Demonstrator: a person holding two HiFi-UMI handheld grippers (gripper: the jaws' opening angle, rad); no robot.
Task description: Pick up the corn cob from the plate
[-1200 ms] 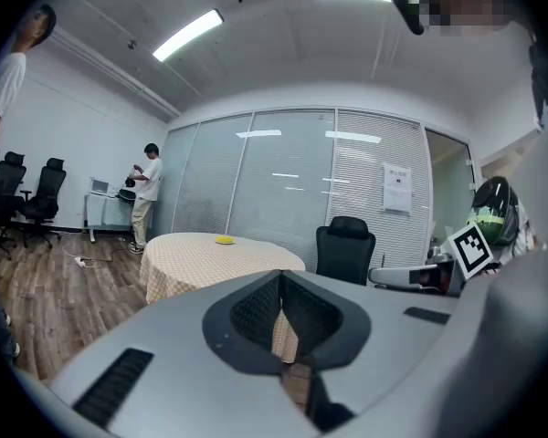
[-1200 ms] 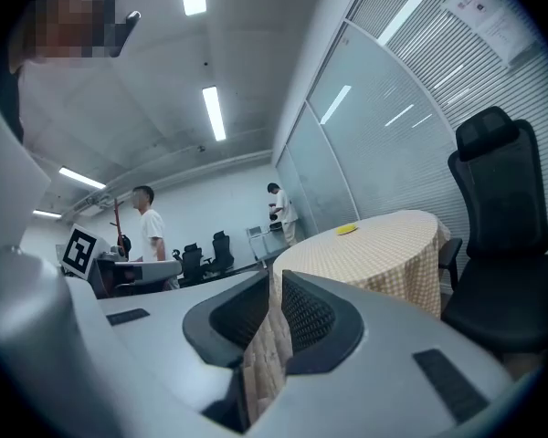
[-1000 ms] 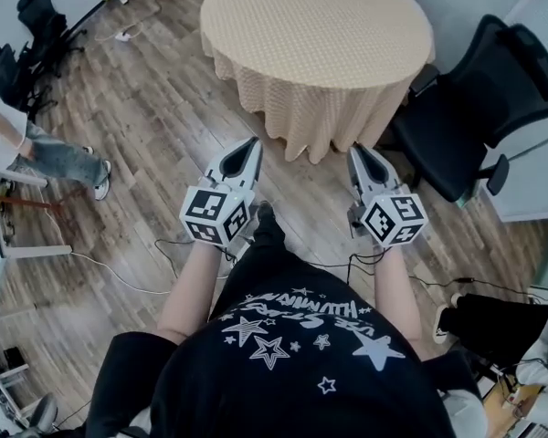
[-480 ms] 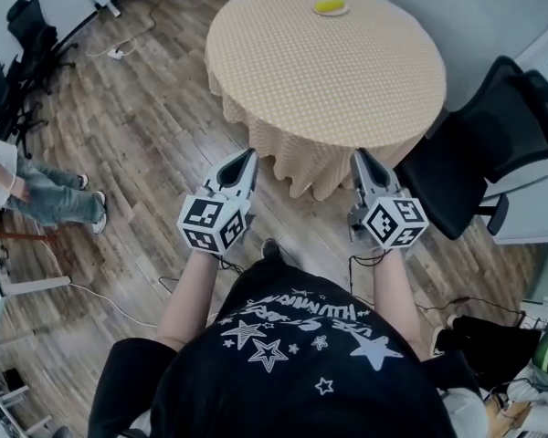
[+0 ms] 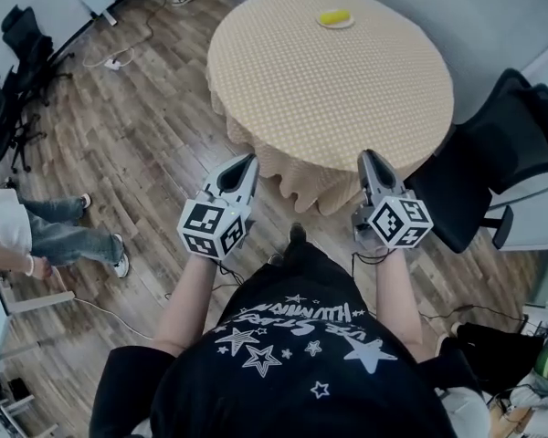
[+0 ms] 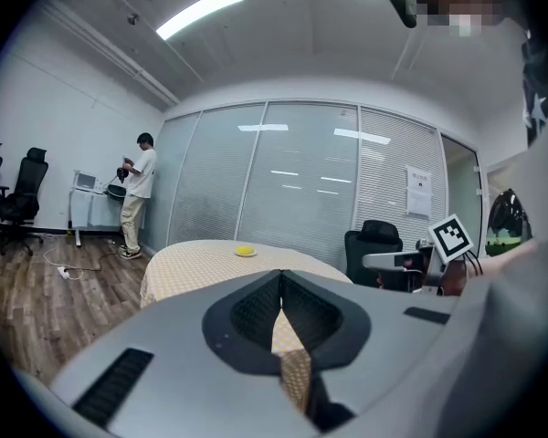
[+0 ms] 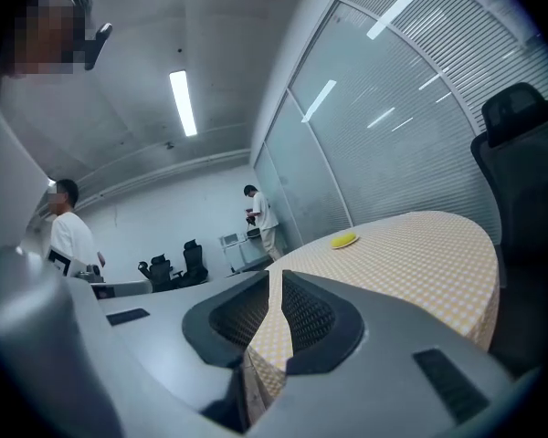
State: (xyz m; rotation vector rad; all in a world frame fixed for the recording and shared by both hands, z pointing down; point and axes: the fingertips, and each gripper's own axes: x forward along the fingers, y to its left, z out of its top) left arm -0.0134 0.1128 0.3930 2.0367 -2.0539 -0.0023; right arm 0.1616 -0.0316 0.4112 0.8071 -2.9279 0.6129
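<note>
The yellow corn cob (image 5: 333,16) lies on a small white plate (image 5: 347,24) at the far side of the round table (image 5: 283,71), which has a checked cloth. My left gripper (image 5: 247,160) and right gripper (image 5: 365,155) are held side by side just short of the table's near edge, far from the cob. Both are shut with nothing in them. In the left gripper view the cob (image 6: 246,250) shows small beyond my left gripper (image 6: 280,276). In the right gripper view the cob (image 7: 344,239) lies far past my right gripper (image 7: 276,276).
A black office chair (image 5: 493,144) stands close to the table's right side. A person's legs (image 5: 64,245) are on the wood floor at the left, with cables and more black chairs (image 5: 18,44) beyond. Another person (image 6: 137,194) stands at a cart by the glass wall.
The table has come nearer and lower in the head view, and both grippers have advanced to its near edge. The cob and its plate are now fully in view.
</note>
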